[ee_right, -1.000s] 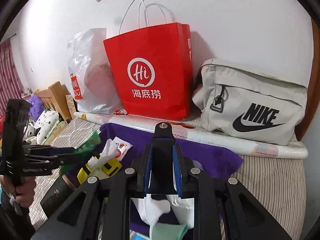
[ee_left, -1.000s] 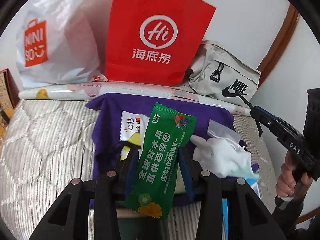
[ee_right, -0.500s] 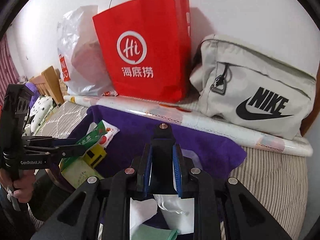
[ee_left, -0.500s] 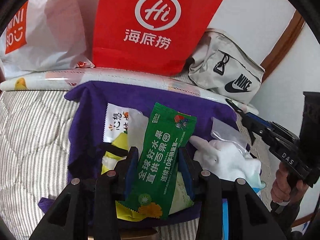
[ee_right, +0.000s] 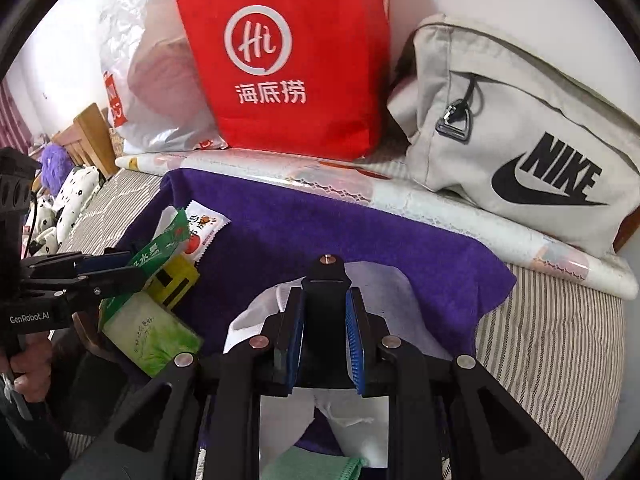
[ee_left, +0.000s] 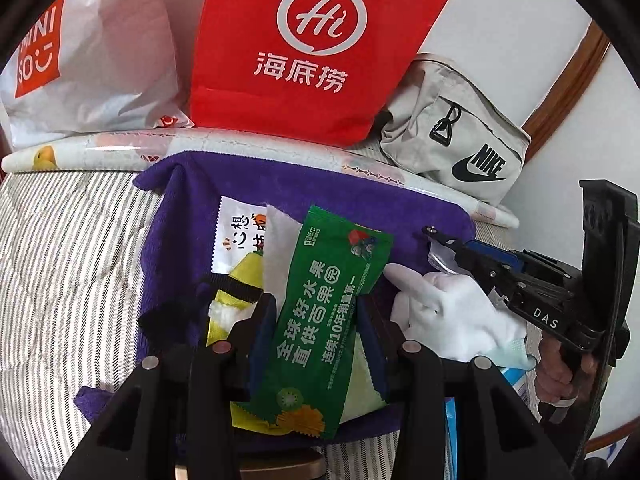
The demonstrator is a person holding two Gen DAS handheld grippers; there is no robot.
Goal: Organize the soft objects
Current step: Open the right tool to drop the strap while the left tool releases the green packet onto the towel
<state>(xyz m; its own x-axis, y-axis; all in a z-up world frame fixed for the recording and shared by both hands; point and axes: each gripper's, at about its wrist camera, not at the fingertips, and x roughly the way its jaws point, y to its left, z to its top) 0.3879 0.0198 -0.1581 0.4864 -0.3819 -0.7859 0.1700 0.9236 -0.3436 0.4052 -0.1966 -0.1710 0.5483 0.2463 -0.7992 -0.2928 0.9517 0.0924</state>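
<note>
My left gripper is shut on a green wet-wipe packet and holds it over a purple towel spread on the bed. It also shows at the left of the right wrist view. Under it lie a white snack packet, a yellow item and a pale green pack. My right gripper is shut and empty, low over a white glove and clear plastic bag on the towel. It shows at the right of the left wrist view.
A red paper bag, a white Miniso plastic bag and a grey Nike bag stand against the wall behind a rolled white sheet. A green cloth lies near. Striped bedding surrounds the towel.
Both grippers have moved forward and lower toward the purple towel. The left still holds the green packet. The right has come down over the white glove and plastic bag.
</note>
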